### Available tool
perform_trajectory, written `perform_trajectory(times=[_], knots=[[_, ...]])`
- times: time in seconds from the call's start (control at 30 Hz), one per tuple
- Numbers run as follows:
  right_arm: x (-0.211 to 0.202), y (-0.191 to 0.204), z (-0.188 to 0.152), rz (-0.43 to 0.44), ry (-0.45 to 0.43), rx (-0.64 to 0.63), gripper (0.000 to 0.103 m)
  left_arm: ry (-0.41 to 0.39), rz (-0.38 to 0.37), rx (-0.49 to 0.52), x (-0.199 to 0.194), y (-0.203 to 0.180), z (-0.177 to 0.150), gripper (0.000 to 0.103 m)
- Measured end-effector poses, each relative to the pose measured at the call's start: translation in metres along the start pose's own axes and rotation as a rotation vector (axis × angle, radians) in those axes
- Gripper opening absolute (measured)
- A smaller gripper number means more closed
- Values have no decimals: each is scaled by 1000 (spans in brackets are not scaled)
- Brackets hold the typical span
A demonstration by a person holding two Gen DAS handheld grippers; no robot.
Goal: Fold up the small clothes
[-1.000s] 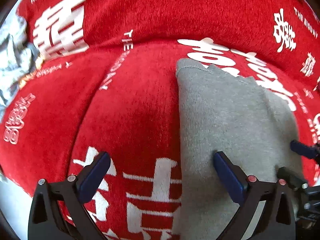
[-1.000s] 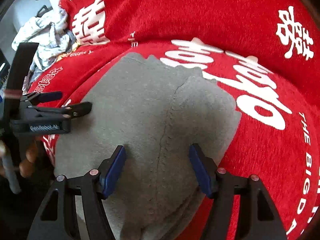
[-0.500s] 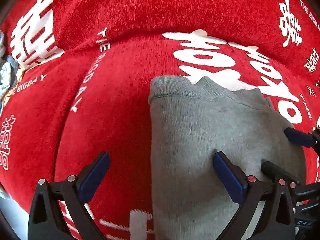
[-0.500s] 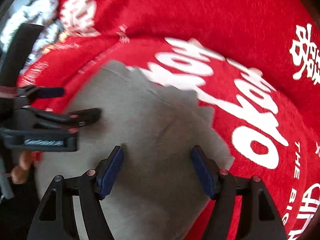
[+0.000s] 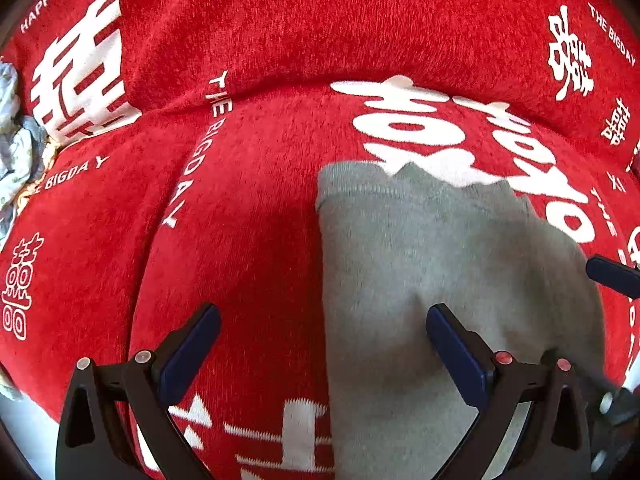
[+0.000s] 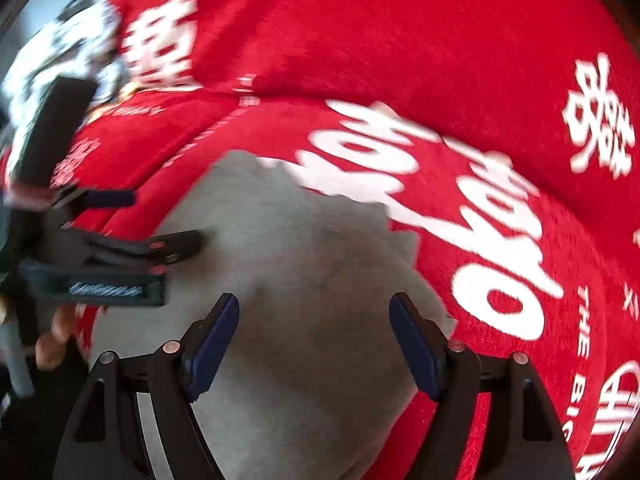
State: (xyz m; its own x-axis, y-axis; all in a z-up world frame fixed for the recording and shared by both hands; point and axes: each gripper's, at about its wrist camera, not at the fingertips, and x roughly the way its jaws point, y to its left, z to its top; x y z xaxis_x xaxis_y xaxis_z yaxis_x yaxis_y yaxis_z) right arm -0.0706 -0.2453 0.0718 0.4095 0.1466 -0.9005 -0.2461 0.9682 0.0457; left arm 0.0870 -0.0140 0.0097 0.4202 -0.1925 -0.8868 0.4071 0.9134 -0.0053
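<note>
A folded grey garment [image 5: 420, 248] lies flat on a red blanket [image 5: 260, 200] printed with white characters. My left gripper [image 5: 322, 312] is open and hovers over the garment's left edge, one finger above red blanket, the other above grey cloth. In the right wrist view, which is blurred by motion, my right gripper [image 6: 316, 300] is open over the middle of the grey garment [image 6: 304, 248] and grips nothing. The left gripper [image 6: 164, 218] shows at the left of that view. One blue fingertip [image 5: 612, 274] of the right gripper shows at the right edge of the left wrist view.
Crumpled pale clothes [image 5: 16, 152] lie at the blanket's far left, also seen as a pale heap [image 6: 60, 52] in the right wrist view. The red blanket [image 6: 400, 40] rises in a fold behind the garment. A person's hand [image 6: 52, 344] holds the left gripper's handle.
Both grippers have shifted across the garment, whose far edge now sits lower in the left wrist view. The right jaws stand slightly wider. The grey garment lies as before.
</note>
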Motion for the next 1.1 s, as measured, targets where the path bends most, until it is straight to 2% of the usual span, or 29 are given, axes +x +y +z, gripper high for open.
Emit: perform_trajectory(times=[0.13,0.23,0.33,0.4,0.47,0.57,0.67,0.73,0.83,0.9,1.03,1.07,1.1], knots=[[13,14,-18,3,48,-85,80,5,-10,-12,1,5,-9,103],[11,2,-35,29,15,-61,80,11,-37,-20,0,12,-11,103],[4,-9,-49,-13,34,-70,80,-5,-23,1,-14,19,-13,103],[-4,-17,-61,-32,57,-64,82,-31,6,8,-28,26,-18,103],[-18,-25,-69,-11,59,0,82,-44,-19,13,-41,29,-27,103],[-45,-31,-80,-40,34,24,82,-50,-66,37,-64,25,-54,103],[-70,-25,-95,81,-12,50,82,-42,-100,93,-75,13,-81,103],[-73,-11,-106,171,-5,43,82,-37,-93,151,-78,4,-103,103],[-65,13,-117,210,20,-20,81,-18,-82,237,-80,-1,-132,103],[-53,26,-122,218,40,-49,73,-4,-105,286,-81,-4,-148,103],[-37,21,-122,240,47,10,55,15,-126,328,-73,-18,-159,103],[-34,14,-121,257,47,44,48,16,-125,333,-70,-23,-158,103],[-33,9,-122,268,45,67,36,19,-125,333,-67,-26,-157,103]])
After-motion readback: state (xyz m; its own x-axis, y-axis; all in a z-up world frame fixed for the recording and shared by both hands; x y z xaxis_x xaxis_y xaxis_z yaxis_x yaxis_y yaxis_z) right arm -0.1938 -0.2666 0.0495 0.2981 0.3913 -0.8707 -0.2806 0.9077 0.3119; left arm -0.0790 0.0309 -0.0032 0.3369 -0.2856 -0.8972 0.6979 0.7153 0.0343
